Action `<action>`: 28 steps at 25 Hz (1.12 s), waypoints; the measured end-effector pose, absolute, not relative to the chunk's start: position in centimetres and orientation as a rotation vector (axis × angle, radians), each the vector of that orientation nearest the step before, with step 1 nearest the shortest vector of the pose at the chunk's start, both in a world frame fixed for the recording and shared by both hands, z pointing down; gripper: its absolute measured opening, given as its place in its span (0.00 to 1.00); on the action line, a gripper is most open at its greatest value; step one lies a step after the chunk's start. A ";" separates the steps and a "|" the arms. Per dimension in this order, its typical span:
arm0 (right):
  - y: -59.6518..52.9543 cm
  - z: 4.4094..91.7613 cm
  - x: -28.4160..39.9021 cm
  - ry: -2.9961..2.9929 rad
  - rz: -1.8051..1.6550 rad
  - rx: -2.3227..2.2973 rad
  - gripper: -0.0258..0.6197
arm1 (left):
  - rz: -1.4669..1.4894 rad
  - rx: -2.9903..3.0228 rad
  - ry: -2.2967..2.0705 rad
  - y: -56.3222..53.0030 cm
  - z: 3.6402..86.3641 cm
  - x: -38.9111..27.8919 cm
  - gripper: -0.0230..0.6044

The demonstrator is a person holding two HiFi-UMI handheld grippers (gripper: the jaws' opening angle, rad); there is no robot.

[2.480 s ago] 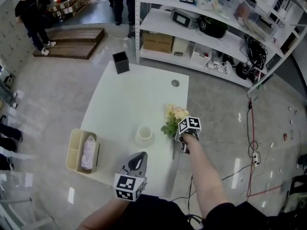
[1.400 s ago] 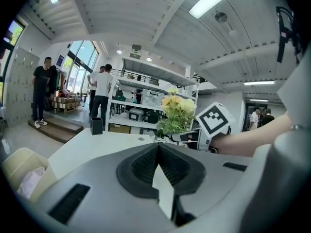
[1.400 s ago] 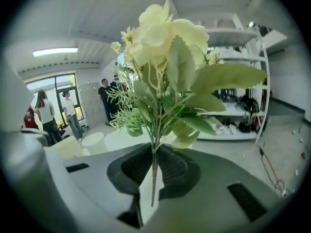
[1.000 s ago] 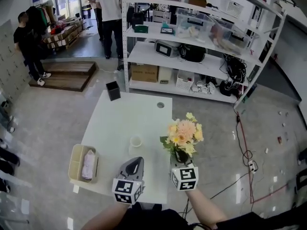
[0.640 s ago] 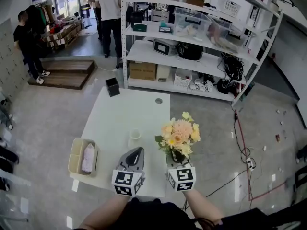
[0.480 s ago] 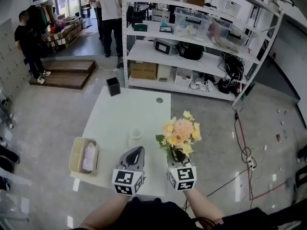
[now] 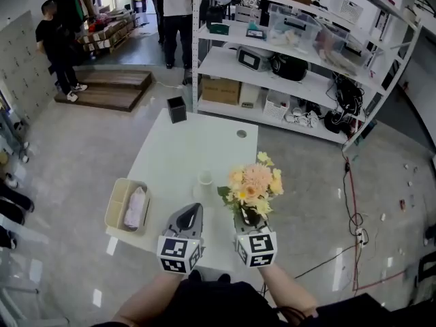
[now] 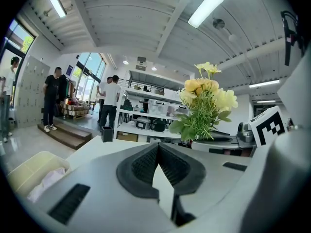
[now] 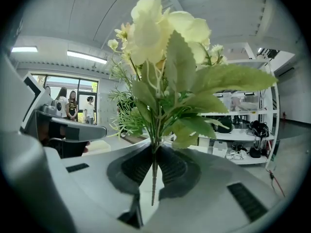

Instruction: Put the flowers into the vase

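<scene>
flowers [image 7: 253,184] upright, clamped in right gripper [image 7: 246,217], left gripper [image 7: 193,210] closed, empty

Brightly lit from ceiling tubes [image 8: 210,6] and tall windows [image 8: 86,84]. Pale glare streaks on the glossy floor [image 7: 82,155]. Strongly fisheyed in both gripper views, with black corners and a soft near foreground.

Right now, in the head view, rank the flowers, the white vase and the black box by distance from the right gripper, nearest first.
1. Flowers: held in the right gripper itself.
2. White vase: ahead, to its left.
3. Black box: far left corner of the table.
</scene>
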State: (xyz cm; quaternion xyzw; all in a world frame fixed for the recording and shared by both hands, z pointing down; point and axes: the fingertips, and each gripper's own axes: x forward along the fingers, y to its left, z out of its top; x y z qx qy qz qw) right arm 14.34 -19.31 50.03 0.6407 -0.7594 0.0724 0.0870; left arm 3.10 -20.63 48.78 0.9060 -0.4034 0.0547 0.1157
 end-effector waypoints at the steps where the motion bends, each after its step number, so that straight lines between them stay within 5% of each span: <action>1: -19.5 50.3 13.5 -2.285 0.225 1.883 0.10 | 0.160 2.637 -1.208 -20.7 49.0 2.5 0.04; 16: -22.5 51.1 6.1 -2.440 0.245 1.669 0.10 | 0.152 2.492 -1.411 -21.4 50.0 -4.1 0.04; 28: -31.0 39.0 7.2 -2.499 -0.131 1.813 0.10 | 0.136 2.497 -1.371 -22.7 50.1 -4.4 0.04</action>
